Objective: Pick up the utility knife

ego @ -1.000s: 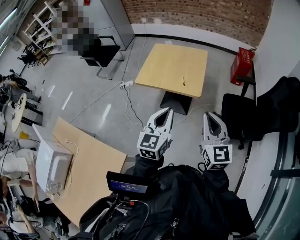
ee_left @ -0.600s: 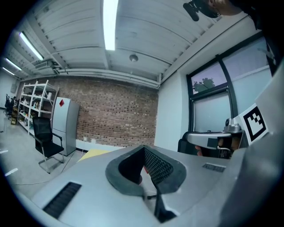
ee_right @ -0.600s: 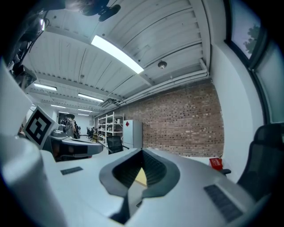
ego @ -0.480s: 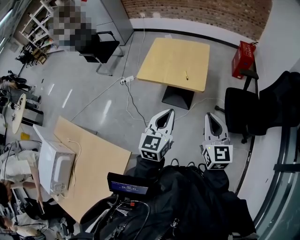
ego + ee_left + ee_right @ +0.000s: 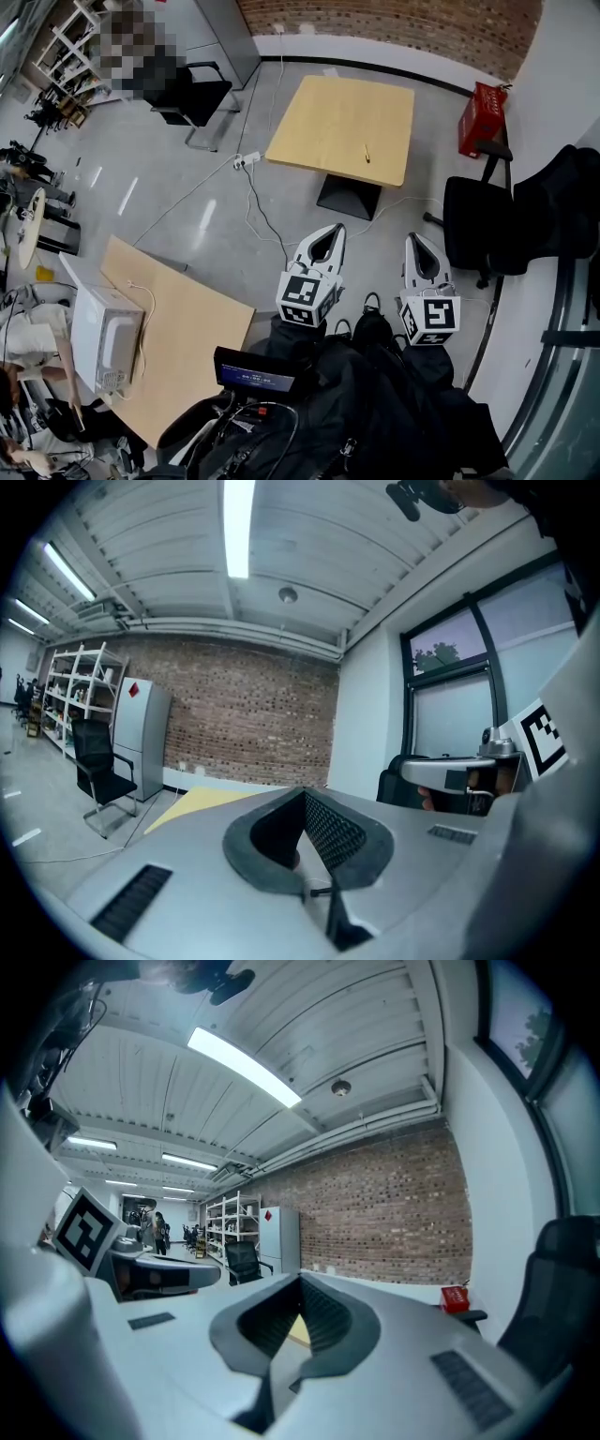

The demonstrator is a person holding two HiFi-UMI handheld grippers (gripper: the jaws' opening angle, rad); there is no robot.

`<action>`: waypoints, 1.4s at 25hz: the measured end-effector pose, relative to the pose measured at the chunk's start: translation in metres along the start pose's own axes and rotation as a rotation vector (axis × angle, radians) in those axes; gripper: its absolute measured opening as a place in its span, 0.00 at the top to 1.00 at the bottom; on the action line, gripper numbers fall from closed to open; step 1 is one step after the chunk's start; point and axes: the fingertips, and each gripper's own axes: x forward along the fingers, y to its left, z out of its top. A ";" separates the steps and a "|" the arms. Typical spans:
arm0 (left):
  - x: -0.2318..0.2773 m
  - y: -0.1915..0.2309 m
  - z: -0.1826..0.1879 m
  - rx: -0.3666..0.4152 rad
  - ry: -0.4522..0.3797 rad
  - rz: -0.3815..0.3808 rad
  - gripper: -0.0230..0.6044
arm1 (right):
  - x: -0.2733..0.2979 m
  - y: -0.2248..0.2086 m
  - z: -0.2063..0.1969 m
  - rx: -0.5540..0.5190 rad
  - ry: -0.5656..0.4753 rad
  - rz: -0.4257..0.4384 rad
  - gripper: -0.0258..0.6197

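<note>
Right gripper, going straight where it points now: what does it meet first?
Nothing near: the right gripper points over open floor toward the wooden table, probably its near edge; depth unclear.

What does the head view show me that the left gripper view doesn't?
Head view only: the utility knife lying on the far table, the red crate, the microwave. Left gripper view only: the ceiling light and the window. Both: that table's top, the brick wall, the black chair, the right gripper.
</note>
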 end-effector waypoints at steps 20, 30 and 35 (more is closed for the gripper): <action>0.112 0.021 0.051 0.068 -0.058 0.100 0.97 | 0.096 -0.078 0.030 -0.007 -0.050 0.134 0.95; 0.138 0.016 0.050 0.043 -0.044 0.107 0.97 | 0.114 -0.103 0.019 0.014 -0.016 0.170 0.95; 0.142 0.013 0.052 0.029 -0.050 0.112 0.97 | 0.116 -0.111 0.015 0.033 -0.003 0.176 0.95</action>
